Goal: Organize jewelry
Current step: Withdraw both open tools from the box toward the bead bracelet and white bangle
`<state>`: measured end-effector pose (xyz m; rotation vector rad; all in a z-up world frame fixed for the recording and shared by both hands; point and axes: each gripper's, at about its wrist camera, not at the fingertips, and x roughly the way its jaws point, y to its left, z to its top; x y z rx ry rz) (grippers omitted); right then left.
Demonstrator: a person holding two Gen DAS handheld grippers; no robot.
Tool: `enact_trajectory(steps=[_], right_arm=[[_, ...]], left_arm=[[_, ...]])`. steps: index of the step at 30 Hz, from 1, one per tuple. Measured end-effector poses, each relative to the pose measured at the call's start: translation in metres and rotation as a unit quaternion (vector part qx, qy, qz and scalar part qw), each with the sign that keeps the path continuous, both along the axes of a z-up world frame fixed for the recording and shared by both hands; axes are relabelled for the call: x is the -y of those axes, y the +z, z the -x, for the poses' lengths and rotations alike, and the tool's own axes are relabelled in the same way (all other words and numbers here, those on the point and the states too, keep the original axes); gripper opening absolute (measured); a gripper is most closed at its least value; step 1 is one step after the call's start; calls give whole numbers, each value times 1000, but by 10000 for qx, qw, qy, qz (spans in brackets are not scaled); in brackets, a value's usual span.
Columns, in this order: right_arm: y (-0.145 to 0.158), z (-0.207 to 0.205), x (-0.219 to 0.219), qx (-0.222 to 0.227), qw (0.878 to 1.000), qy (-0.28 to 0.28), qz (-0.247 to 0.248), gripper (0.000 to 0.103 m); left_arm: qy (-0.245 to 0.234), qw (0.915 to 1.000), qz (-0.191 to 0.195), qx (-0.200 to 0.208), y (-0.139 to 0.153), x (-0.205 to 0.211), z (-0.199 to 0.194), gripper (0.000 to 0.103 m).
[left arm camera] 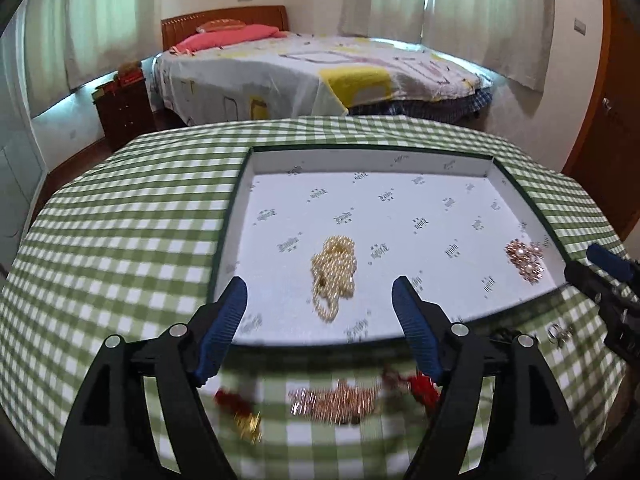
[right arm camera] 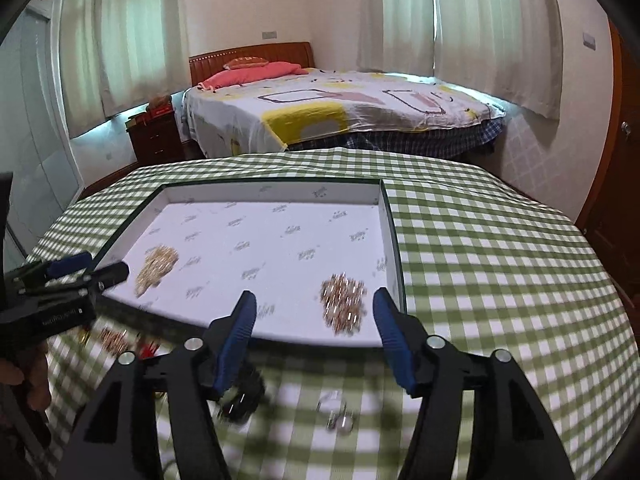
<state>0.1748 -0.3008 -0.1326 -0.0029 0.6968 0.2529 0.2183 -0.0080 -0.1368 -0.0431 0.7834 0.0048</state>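
A shallow white-lined tray (left arm camera: 400, 160) with a dark rim sits on the green checked tablecloth. In it lies a heap of cream pearl strands (left arm camera: 334, 272), straight ahead of my open left gripper (left arm camera: 320, 292), which holds nothing. A rose-gold pearl piece (left arm camera: 524, 260) lies in the tray's near right corner; the right wrist view shows this rose-gold piece (right arm camera: 344, 304) between the tips of my open right gripper (right arm camera: 314, 306), untouched. On the cloth below the tray lie a rose-gold chain (left arm camera: 336, 400), red-and-gold pieces (left arm camera: 240, 412), a dark piece (right arm camera: 242, 398) and silver rings (right arm camera: 338, 416).
The round table (right arm camera: 500, 260) drops off on all sides. A bed (left arm camera: 320, 76) stands behind it, with a dark nightstand (left arm camera: 124, 112) to its left and a wooden door (left arm camera: 612, 140) at the right. A person's hand (right arm camera: 28, 380) holds the left gripper.
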Motion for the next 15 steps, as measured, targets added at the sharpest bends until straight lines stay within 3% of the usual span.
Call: enact_trajectory(steps=[15], right_arm=[[-28, 86, -19, -184, 9995, 228, -67, 66]], left_arm=[[374, 9992, -78, 93, -2, -20, 100, 77]])
